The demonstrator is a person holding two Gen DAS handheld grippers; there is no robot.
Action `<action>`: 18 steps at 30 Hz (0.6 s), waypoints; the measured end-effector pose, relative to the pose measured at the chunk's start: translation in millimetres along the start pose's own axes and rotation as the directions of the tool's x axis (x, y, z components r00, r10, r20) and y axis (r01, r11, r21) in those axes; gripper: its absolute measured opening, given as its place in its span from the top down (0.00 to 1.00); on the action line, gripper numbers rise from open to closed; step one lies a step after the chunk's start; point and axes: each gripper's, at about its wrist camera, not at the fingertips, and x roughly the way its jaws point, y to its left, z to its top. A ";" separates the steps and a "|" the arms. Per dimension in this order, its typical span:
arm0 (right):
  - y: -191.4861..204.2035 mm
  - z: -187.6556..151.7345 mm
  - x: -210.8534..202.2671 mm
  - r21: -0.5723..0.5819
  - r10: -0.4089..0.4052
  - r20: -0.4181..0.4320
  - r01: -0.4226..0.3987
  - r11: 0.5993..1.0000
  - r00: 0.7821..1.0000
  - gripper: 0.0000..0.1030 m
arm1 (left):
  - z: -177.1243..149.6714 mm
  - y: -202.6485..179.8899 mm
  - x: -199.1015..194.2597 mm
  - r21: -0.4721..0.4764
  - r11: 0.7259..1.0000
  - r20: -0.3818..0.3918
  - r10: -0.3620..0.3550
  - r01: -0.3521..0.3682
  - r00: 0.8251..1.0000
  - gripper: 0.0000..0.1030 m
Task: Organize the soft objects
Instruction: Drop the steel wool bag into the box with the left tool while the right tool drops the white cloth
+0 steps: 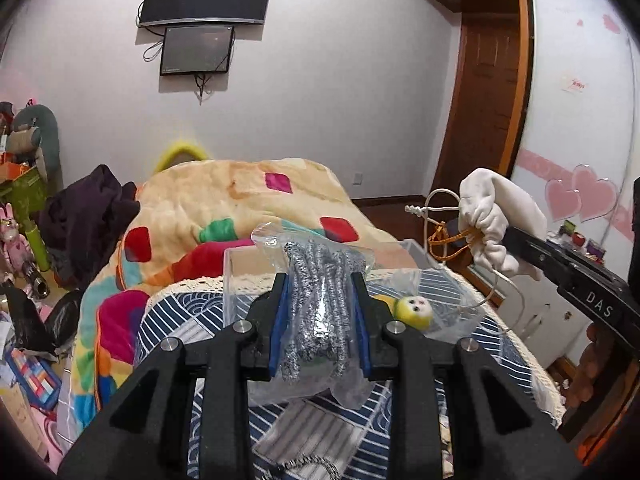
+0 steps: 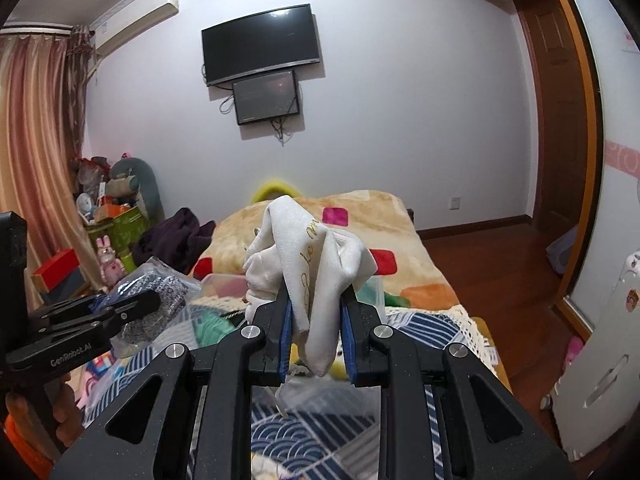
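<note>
While both hold loads above the bed [image 1: 500,344] — two bags.
Left hand-held gripper [image 1: 320,304] clamps a clear plastic bag [image 1: 316,256] of speckled knitwear [image 1: 320,280]; right hand-held gripper [image 2: 316,320] clamps a white drawstring pouch [image 2: 308,248].

Pale wall [image 2: 400,120] with 2 dark screens [image 2: 262,44], wooden door [image 1: 486,92], curtains [image 2: 36,152].

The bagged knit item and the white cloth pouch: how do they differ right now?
The bagged knit item is speckled grey-and-white inside clear plastic; the white cloth pouch is plain, unwrapped, with gold lettering and a drawstring. The left gripper holds the knit, the right gripper the pouch. Both are soft and lifted above the bed.
</note>
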 end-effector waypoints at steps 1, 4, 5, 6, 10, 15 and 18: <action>0.2 0.5 4.1 0.004 -0.007 -0.002 0.007 1.000 1.000 0.82 | 0.4 0.9 5.6 -0.002 1.000 -0.007 0.006 -0.006 1.000 0.72; 0.3 -1.8 16.0 0.005 -0.024 -0.017 0.024 1.000 1.000 0.82 | -1.0 5.1 21.0 -0.017 1.000 -0.035 0.012 -0.012 0.999 0.72; 0.4 -3.3 21.1 0.004 -0.027 -0.030 0.027 1.000 0.999 0.82 | -2.8 6.6 28.8 -0.021 1.000 -0.051 0.010 -0.011 0.999 0.72; 1.2 -5.8 26.7 0.003 -0.030 -0.045 0.030 1.000 0.999 0.82 | -4.2 6.3 34.2 -0.016 1.000 -0.066 0.008 -0.010 0.998 0.72; 1.6 -17.5 43.9 -0.013 -0.036 -0.113 0.034 0.999 0.993 0.82 | -13.7 1.6 57.9 0.035 0.999 -0.116 0.042 -0.039 0.992 0.72; 0.8 -30.6 58.0 -0.029 -0.038 -0.193 0.033 0.999 0.980 0.82 | -19.0 -1.5 75.6 0.059 0.997 -0.139 0.051 -0.043 0.989 0.72; -1.9 -32.9 62.3 -0.028 -0.031 -0.227 0.025 0.999 0.973 0.82 | -19.9 1.0 82.5 0.045 0.998 -0.157 0.045 -0.039 0.987 0.72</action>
